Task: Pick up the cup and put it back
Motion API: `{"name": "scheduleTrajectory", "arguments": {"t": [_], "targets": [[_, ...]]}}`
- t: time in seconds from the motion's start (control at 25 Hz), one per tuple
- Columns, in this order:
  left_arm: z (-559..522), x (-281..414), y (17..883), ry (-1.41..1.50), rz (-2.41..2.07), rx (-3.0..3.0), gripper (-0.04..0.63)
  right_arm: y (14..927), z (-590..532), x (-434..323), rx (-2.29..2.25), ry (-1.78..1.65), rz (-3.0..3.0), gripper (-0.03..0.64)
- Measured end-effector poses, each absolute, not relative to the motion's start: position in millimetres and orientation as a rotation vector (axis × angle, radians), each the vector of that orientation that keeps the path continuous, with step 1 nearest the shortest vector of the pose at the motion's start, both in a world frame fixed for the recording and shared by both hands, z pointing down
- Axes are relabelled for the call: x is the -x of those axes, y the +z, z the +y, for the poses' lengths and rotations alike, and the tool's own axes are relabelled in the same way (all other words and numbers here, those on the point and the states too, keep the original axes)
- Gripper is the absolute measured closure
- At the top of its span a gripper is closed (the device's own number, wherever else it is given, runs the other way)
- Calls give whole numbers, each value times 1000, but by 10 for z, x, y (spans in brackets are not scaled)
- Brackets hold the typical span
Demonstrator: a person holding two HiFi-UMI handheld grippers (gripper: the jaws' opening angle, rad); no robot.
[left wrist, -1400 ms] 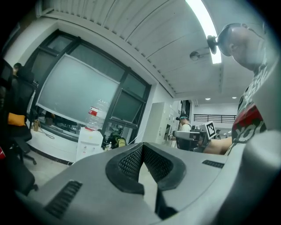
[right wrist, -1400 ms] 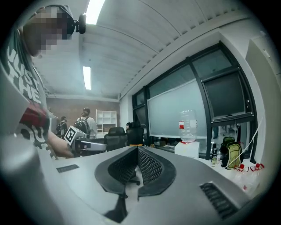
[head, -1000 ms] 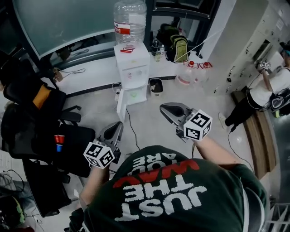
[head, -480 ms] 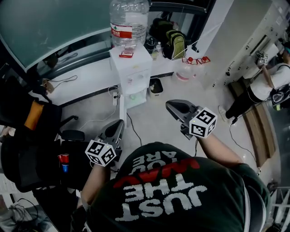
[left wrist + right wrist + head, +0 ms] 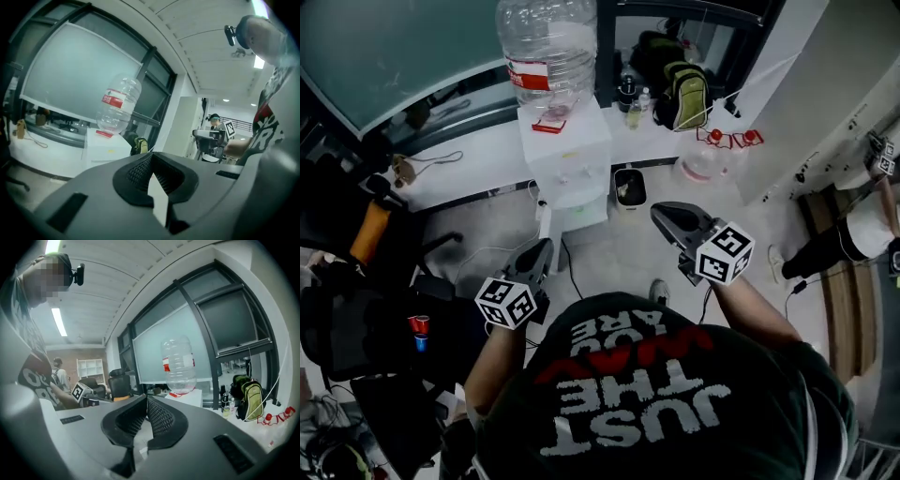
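A small red cup (image 5: 418, 324) stacked over a blue cup (image 5: 422, 343) rests on a black chair at the far left of the head view, well left of my left gripper (image 5: 540, 251). That gripper is shut and empty, its pads pressed together in the left gripper view (image 5: 151, 158). My right gripper (image 5: 667, 217) is held level beside it; its pads meet with nothing between them (image 5: 146, 401). Both point toward a white water dispenser (image 5: 568, 155) with a big clear bottle (image 5: 546, 52) on top.
A small bin (image 5: 628, 187), a green backpack (image 5: 689, 94) and a floor jug (image 5: 701, 165) stand by the dispenser. Black office chairs (image 5: 356, 309) crowd the left. Cables trail on the floor. Another person (image 5: 861, 234) stands at the far right.
The person has stepped toward the water dispenser, carrying both grippers forward with them. The dispenser and bottle now sit closer and larger. Both grippers stayed shut.
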State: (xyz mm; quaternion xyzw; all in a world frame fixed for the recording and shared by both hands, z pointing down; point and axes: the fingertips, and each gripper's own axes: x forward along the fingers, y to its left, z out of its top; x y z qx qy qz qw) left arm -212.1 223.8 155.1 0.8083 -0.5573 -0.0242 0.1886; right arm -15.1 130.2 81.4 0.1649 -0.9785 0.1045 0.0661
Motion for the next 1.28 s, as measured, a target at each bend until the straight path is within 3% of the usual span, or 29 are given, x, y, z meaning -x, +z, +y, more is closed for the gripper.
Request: {"name": "scheduleTrajectory", "arguments": {"t": [0.36,0.52,0.84,1.04,1.28], "targets": [[707,1222,2610,338,-1659,-2013,588,1378,-344,-651,-245,240,-2986,583],[357,1268,3159,472,-1682,-1851,588,1926,-757,-780,-235,295,-2991,583],[-288,1311,4653,1009,-1582,-1837,588,3079,-1346,-792,-261,408,-2946,583],[-463,1404,5821,1155,-1446,-1901,586,4073,-1420,-570,-353,448,-2886,583],[-490,2101,7397,1220,-1444,-1875,548,5361,-1410,-113,-452,523,-2841,583]]}}
